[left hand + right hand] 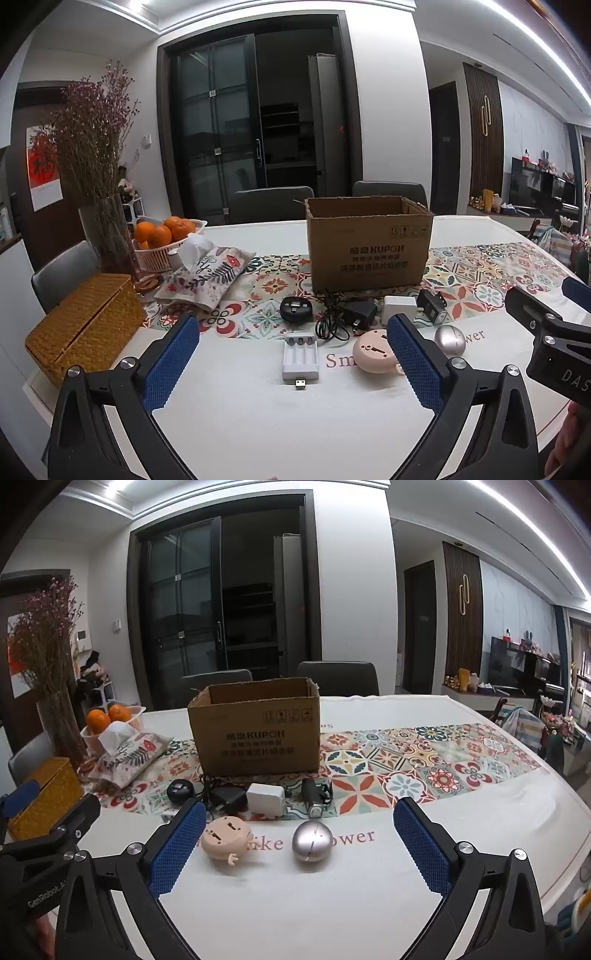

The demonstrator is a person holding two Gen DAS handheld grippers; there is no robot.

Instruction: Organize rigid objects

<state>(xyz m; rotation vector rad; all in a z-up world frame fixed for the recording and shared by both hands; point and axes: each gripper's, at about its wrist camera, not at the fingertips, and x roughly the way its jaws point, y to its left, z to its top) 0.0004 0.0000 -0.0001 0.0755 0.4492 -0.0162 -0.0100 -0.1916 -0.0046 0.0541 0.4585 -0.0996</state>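
An open cardboard box [369, 245] [255, 731] stands on the patterned runner. In front of it lie a round black gadget [295, 308] [180, 791], a black adapter with cable [356, 314] [227, 798], a white charger cube [399, 308] [266, 798] and a small black device [432, 308] [314, 794]. Nearer lie a white battery charger [300, 360], a pink round gadget [373, 350] [226, 837] and a silver egg [449, 340] [311, 841]. My left gripper [291, 362] is open above the table, nothing between its pads. My right gripper [299, 845] is open too, hovering short of the egg.
A woven basket [85, 325] [48, 797], a tissue pouch [207, 277] [129, 757], a basket of oranges [166, 240] [110, 720] and a vase of dried flowers [107, 236] crowd the left. Chairs [271, 205] stand behind the table [258, 406].
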